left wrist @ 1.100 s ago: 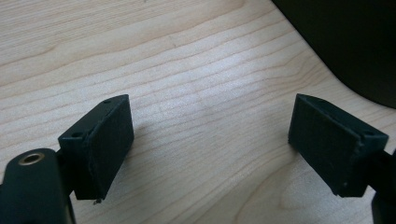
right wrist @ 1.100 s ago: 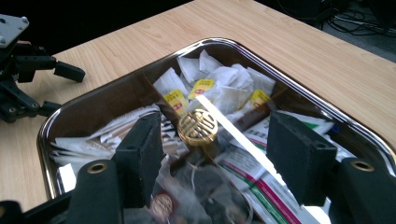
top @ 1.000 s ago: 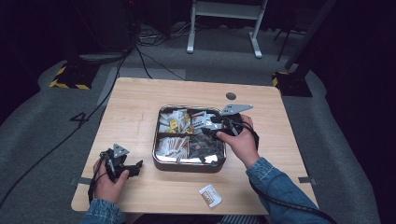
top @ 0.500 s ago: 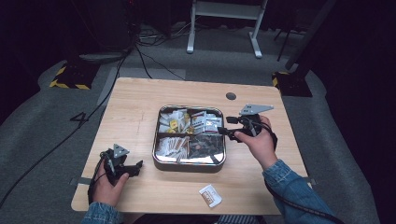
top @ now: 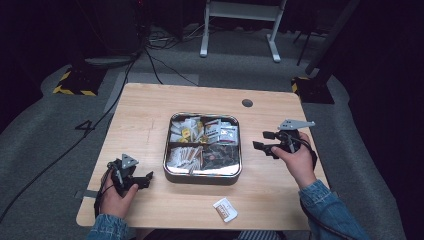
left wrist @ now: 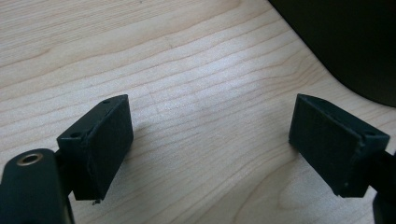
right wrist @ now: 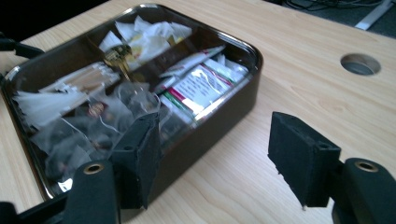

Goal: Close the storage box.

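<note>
1. Since a second ago, my right gripper has pulled back from over the tin to the bare table at the tin's 3 o'clock; its jaws have just been opening a little, and nothing is between them.
2. From the high view, I see the square tin at the table's middle, its compartments full of sachets. One loose packet lies on the wood at the tin's 5 o'clock, well apart from both grippers.
3. My right hand holds its gripper roughly level, jaws pointing at the tin. My left hand rests at the tin's 8 o'clock, its left gripper aimed towards the tin, jaws spread wide and empty.
4. Only the right gripper view resolves the tin's contents: printed sachets and clear bags.
5. The left gripper view adds close wood grain between the pads.
</note>
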The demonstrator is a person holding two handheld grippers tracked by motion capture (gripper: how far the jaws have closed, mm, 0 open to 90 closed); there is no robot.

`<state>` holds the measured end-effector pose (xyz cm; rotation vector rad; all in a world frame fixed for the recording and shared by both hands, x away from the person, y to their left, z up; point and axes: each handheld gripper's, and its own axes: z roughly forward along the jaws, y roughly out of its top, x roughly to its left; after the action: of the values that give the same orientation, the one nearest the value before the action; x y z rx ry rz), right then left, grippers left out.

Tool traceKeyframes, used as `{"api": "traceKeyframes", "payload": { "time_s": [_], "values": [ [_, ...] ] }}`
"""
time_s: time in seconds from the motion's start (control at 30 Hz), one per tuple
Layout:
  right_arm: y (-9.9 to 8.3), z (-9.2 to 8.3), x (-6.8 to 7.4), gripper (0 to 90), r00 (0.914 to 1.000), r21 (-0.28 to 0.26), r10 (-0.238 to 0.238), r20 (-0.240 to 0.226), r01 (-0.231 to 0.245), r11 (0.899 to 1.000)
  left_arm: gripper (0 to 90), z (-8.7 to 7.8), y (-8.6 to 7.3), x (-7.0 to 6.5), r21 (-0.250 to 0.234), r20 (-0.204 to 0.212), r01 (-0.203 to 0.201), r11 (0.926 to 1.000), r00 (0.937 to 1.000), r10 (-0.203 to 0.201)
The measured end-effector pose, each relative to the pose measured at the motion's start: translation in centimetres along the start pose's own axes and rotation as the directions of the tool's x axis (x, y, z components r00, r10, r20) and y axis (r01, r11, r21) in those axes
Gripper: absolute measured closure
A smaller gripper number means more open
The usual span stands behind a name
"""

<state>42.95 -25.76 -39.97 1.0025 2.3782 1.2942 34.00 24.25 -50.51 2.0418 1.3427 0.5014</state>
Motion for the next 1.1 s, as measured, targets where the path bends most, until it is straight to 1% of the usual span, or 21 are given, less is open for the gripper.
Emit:
{"api": "traceKeyframes", "payload": {
  "time_s": [0.07, 0.1, 0.13, 0.33, 0.47, 0.5, 0.57, 0.77, 0.87, 0.9, 0.97, 1.1],
  "values": [
    [-0.6, -0.3, -0.3, 34.4, 1.0, 0.008, 0.004, 0.008, -0.005, 1.0, 14.0, 0.0, 0.0, 0.0, 0.0, -0.001, 0.0, 1.0, 1.0, 0.0],
    [-0.6, -0.3, -0.3, 34.4, 1.0, 0.008, 0.004, 0.008, -0.005, 1.0, 14.0, 0.0, 0.0, 0.0, 0.0, -0.001, 0.0, 1.0, 1.0, 0.0],
    [-1.2, -0.6, -0.7, 34.1, 0.9998, 0.015, 0.009, 0.015, -0.009, 1.0, 14.0, 0.1, 0.1, 0.0, 0.0, 0.001, 0.0, 1.0, 1.0, 0.0],
    [-3.0, -1.2, -1.7, 33.7, 0.9988, 0.033, 0.035, 0.035, -0.036, 0.999, 14.0, 0.1, 0.1, 0.0, 0.0, 0.003, -0.003, 1.0, 1.0, 0.003],
    [-4.3, -1.2, -2.4, 33.1, 0.9969, 0.044, 0.065, 0.044, -0.067, 0.997, 14.0, 0.1, 0.1, 0.0, 0.0, 0.003, -0.003, 1.0, 1.0, 0.003],
    [-4.3, -1.2, -2.4, 33.1, 0.9969, 0.044, 0.065, 0.044, -0.067, 0.997, 14.0, 0.1, 0.1, 0.0, 0.0, 0.003, -0.003, 1.0, 1.0, 0.003],
    [-5.4, -1.1, -2.9, 32.6, 0.9945, 0.032, 0.093, 0.048, -0.095, 0.995, 14.0, 0.1, 0.1, 0.0, -0.001, 0.002, -0.001, 1.0, 1.0, 0.001],
    [-7.6, -0.5, -3.7, 32.0, 0.9896, 0.044, 0.126, 0.069, -0.129, 0.991, 13.9, 0.1, 0.1, 0.0, -0.001, 0.002, -0.002, 1.0, 1.0, 0.002],
    [-8.4, -0.3, -4.1, 31.6, 0.9881, 0.058, 0.133, 0.077, -0.138, 0.989, 13.9, 0.1, 0.2, 0.0, 0.0, 0.001, -0.004, 1.0, 1.0, 0.004],
    [-8.4, -0.3, -4.1, 31.6, 0.9881, 0.058, 0.133, 0.077, -0.138, 0.989, 13.9, 0.1, 0.2, 0.0, 0.0, 0.001, -0.004, 1.0, 1.0, 0.004],
    [-9.0, -0.1, -4.5, 31.2, 0.9862, 0.072, 0.135, 0.095, -0.142, 0.987, 13.9, 0.1, 0.2, 0.0, 0.0, 0.001, -0.005, 1.0, 1.0, 0.005],
    [-9.6, 0.2, -4.8, 30.4, 0.9866, 0.086, 0.124, 0.107, -0.133, 0.987, 13.9, 0.1, 0.2, 0.0, 0.0, 0.001, -0.005, 1.0, 1.0, 0.005]
  ]
}}
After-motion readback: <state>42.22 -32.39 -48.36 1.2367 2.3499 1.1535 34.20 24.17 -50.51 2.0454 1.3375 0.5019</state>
